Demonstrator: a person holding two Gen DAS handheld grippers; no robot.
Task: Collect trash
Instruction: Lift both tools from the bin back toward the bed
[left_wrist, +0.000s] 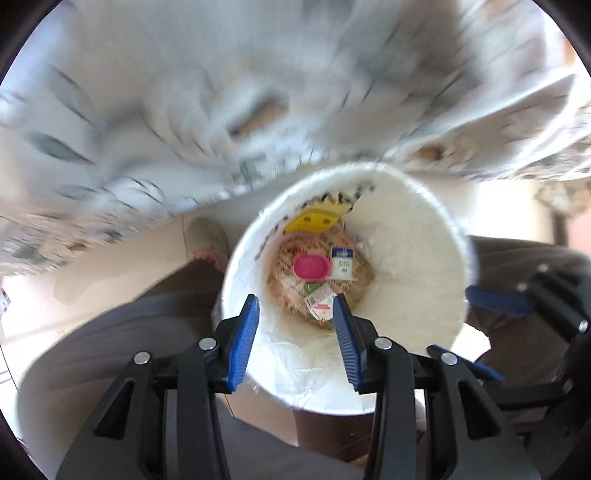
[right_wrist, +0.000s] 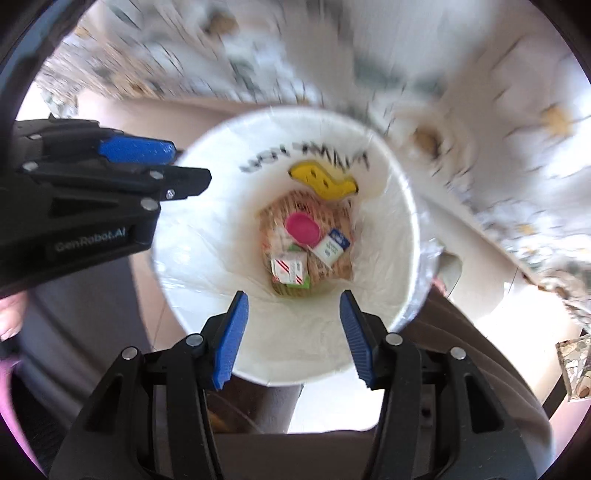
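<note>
Both tools point down into a white bin (right_wrist: 207, 206) lined with a clear plastic bag. The left tool (left_wrist: 295, 321) stands with its jaws apart and nothing between the blue pads; the right tool (right_wrist: 291, 321) is likewise parted and empty. The trash lies at the bottom of the bin: a pink lid (right_wrist: 301, 229), a blue-and-white carton (right_wrist: 332, 245), a red-striped packet (right_wrist: 288, 271) and a yellow piece (right_wrist: 321, 181) against the far wall. A patterned cloth (left_wrist: 184, 92) fills the blurred background.
</note>
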